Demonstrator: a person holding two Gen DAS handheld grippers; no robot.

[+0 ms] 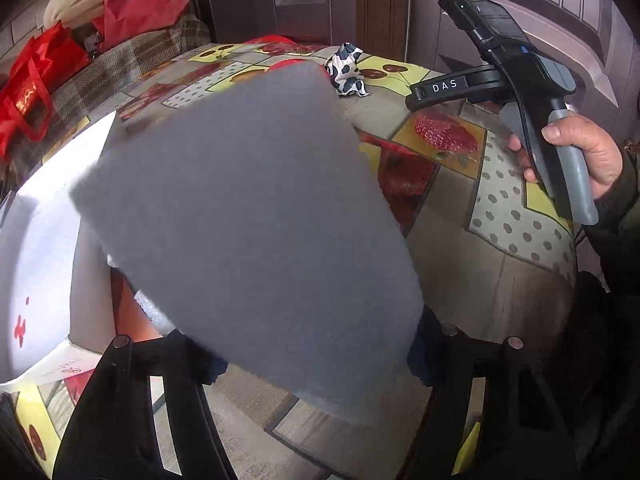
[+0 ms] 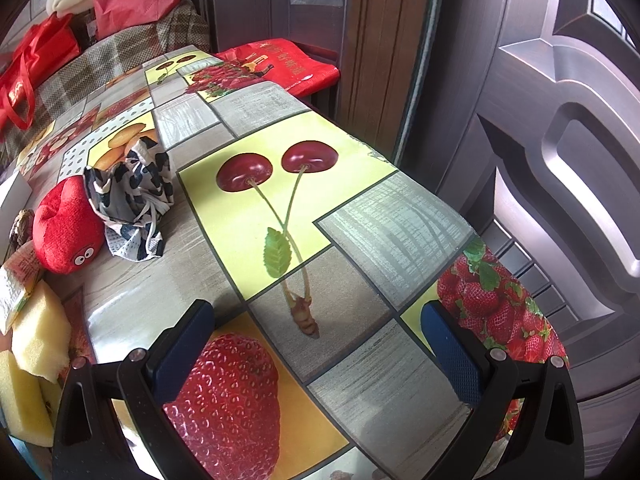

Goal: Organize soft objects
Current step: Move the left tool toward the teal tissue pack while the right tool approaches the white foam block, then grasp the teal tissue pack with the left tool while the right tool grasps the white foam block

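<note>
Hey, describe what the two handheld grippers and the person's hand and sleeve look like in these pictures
Right gripper: black forked frame with round silver rivets and dark blue dimpled pads. From the left wrist view its body is black, with a grey handle, a black cable along it and white letters "DAS". Left gripper: the same black frame and rivets. The hand wears a dark sleeve.
</note>
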